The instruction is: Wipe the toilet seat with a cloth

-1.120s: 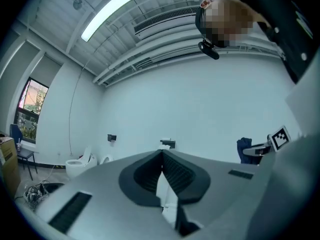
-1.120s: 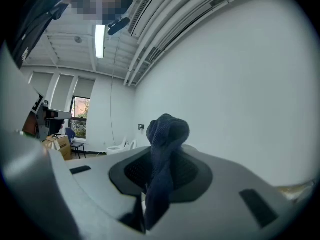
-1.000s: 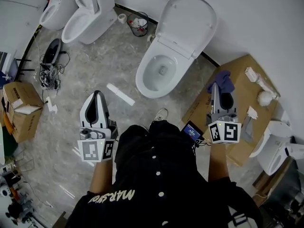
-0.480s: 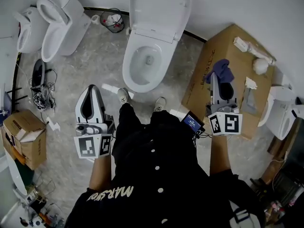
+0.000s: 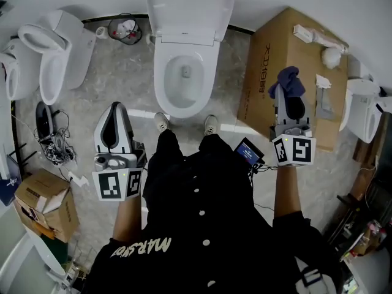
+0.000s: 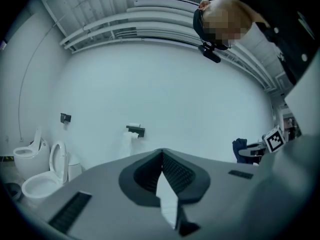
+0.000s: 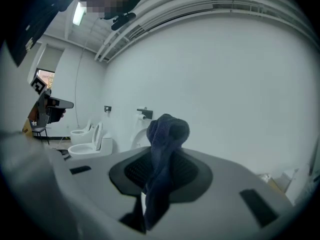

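Only readable writing is upside-down lettering on the person's black shirt (image 5: 202, 225), starting "MARS"; the black print along the cardboard box's (image 5: 269, 41) left edge is too small to read. Both grippers are held out level, pointing at the wall. The right gripper (image 5: 283, 89) is over the box's near edge, clamped on the dark blue cloth (image 5: 290, 81). The left gripper (image 5: 115, 106) is closed and empty. The toilet seat (image 5: 162, 81) sits between them, lid up.

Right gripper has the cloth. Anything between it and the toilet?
Nothing visible. The right gripper holds the blue cloth above the cardboard box, right of the toilet; its rim is bare, lid up, open air between.
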Demonstrator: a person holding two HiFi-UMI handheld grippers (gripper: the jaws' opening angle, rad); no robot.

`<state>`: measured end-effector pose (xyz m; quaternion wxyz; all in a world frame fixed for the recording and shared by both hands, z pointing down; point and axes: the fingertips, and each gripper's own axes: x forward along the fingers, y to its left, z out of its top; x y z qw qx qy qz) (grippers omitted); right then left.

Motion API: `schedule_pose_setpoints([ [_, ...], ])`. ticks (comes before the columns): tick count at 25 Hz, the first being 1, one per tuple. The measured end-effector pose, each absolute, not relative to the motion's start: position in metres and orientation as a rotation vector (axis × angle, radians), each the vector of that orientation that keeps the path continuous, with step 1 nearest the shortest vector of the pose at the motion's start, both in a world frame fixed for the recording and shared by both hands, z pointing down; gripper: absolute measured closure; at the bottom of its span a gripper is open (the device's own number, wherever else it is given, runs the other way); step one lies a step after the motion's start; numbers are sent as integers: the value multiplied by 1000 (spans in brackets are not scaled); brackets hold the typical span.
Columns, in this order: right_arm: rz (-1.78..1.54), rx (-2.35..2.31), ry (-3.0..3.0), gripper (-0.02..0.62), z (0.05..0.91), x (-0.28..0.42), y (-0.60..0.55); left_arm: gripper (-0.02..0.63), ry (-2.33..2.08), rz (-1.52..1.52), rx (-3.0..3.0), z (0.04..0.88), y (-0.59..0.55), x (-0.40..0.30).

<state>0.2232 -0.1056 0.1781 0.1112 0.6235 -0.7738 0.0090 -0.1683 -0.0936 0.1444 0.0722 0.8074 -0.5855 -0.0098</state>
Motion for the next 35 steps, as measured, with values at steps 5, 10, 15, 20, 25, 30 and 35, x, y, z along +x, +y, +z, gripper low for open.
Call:
schedule_pose_setpoints([
  [5, 22, 1705, -2295, 508, 203, 180, -129, 595, -1724, 4, 2415, 159, -105, -191],
  [10, -39, 1420, -2348, 508, 256, 120, -162, 595, -1714, 39, 2372, 181, -107, -207],
  [15, -109, 1094, -2324, 508, 335, 65, -192, 595, -1732, 72, 2322, 202, -104, -224],
  [20, -249, 807, -2264, 508, 429, 26, -218, 595, -1714, 142, 2284, 232, -87, -241],
  [25, -349, 601, -2173, 508, 517, 5, -241, 595, -1727, 192, 2223, 259, -65, -255],
  [30, -489, 454, -2028, 509, 594, -4, -268, 595, -1703, 196, 2177, 284, -54, -254],
  [35, -603, 325, -1880, 509, 665, -2, -289, 595, -1683, 179, 2142, 309, -54, -251],
])
